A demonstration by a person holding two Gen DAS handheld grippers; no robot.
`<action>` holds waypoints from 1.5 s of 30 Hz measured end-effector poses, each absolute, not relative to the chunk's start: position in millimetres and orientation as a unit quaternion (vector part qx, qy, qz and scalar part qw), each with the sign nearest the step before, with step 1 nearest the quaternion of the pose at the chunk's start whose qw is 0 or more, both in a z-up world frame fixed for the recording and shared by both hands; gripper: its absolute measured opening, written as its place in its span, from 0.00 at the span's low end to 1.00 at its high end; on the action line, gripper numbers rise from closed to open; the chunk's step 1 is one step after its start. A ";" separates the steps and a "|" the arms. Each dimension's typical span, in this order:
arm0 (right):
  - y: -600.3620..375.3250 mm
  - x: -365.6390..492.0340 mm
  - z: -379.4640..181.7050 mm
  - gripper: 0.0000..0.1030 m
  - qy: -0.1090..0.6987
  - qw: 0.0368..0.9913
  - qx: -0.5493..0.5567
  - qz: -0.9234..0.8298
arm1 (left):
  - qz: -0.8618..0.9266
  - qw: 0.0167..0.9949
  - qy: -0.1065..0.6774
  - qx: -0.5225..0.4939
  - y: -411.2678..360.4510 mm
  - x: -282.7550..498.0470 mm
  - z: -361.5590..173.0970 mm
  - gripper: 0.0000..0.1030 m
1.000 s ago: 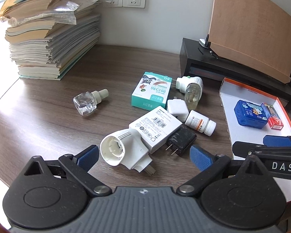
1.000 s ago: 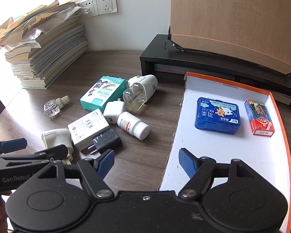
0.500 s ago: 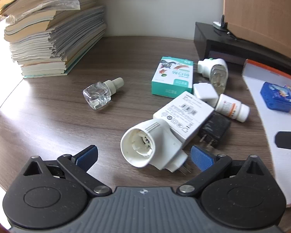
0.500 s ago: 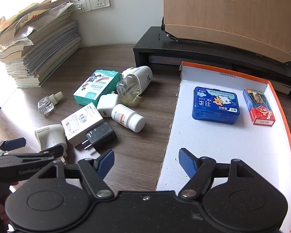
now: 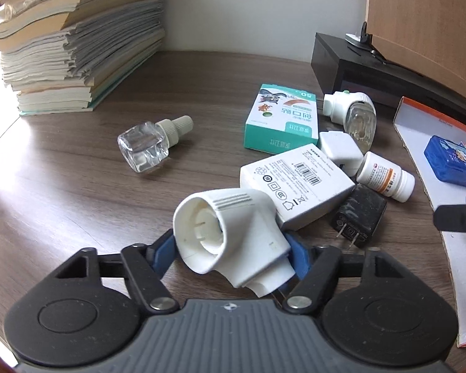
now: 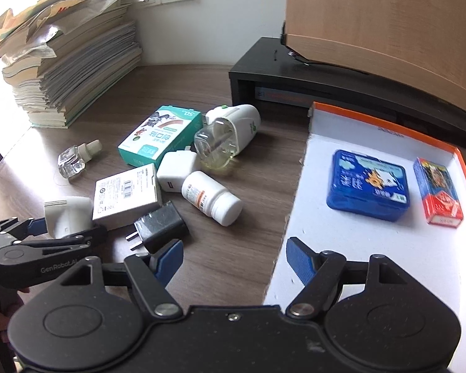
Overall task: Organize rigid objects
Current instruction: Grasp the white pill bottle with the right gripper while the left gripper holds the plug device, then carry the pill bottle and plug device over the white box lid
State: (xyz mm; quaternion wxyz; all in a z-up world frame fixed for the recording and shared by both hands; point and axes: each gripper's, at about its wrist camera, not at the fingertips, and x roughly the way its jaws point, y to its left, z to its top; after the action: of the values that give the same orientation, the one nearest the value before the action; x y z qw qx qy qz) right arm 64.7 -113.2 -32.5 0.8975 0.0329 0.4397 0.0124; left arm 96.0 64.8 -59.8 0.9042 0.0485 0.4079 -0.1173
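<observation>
left tool [image 5: 230, 253] tilted down | closing on white plug-in heater [image 5: 233, 236]

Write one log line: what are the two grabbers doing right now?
left gripper: closing around white plug-in heater | right gripper: open, empty | tray: blue tin, red box
</observation>
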 end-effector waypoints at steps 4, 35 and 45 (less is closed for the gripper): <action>-105.9 82.4 -39.5 0.84 0.435 0.899 0.009 0.040 | -0.124 0.904 0.409 0.027 74.2 95.9 -58.3 0.72; -114.1 123.8 -46.9 0.39 0.423 0.902 -0.007 0.089 | -0.129 0.913 0.385 -0.026 70.1 79.3 -27.5 0.72; -150.3 74.4 -9.9 0.39 0.390 0.921 0.022 0.021 | -0.183 0.909 0.373 -0.016 17.8 68.8 -10.0 0.72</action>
State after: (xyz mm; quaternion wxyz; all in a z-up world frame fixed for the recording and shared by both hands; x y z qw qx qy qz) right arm 74.4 -150.3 -9.9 0.9205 0.0223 0.3895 0.0211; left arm 68.8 17.8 -10.0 0.9094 -0.0157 0.3730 -0.1833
